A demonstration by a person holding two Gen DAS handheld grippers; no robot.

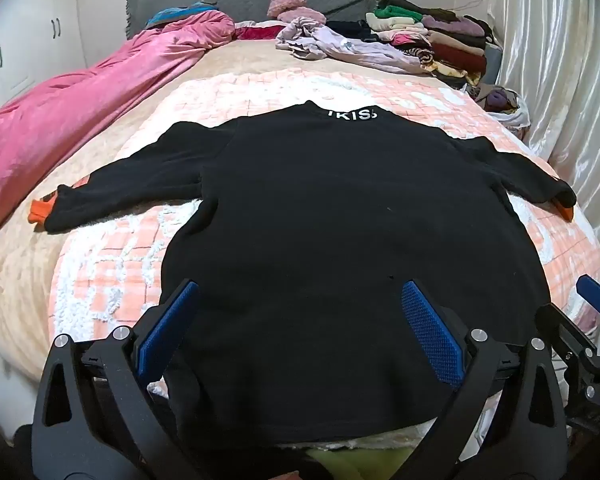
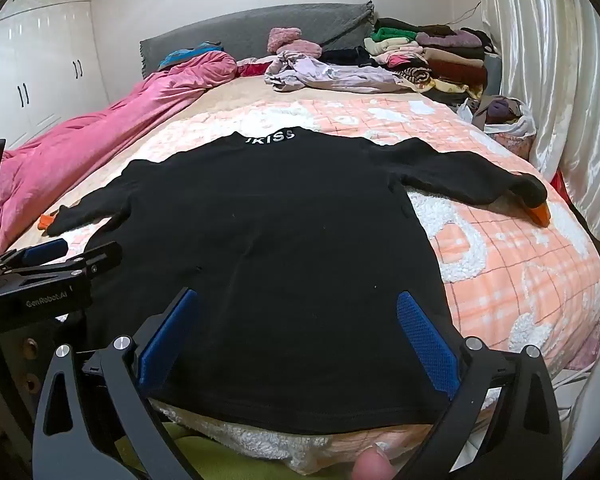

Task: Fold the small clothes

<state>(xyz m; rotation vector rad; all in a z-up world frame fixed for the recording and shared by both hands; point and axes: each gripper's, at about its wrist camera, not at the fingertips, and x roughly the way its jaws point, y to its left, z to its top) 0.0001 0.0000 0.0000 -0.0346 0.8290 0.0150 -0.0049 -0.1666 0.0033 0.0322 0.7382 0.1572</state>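
A black long-sleeved top lies flat on the pink and white blanket, collar with white letters at the far end, both sleeves spread out, orange cuffs showing. It also shows in the right wrist view. My left gripper is open, its blue pads above the hem on the left side. My right gripper is open above the hem on the right side. Neither holds cloth. The left gripper shows in the right wrist view.
A pink duvet lies along the bed's left side. Loose lilac clothes and a stack of folded clothes sit at the far right by the grey headboard. A white curtain hangs on the right. White wardrobes stand left.
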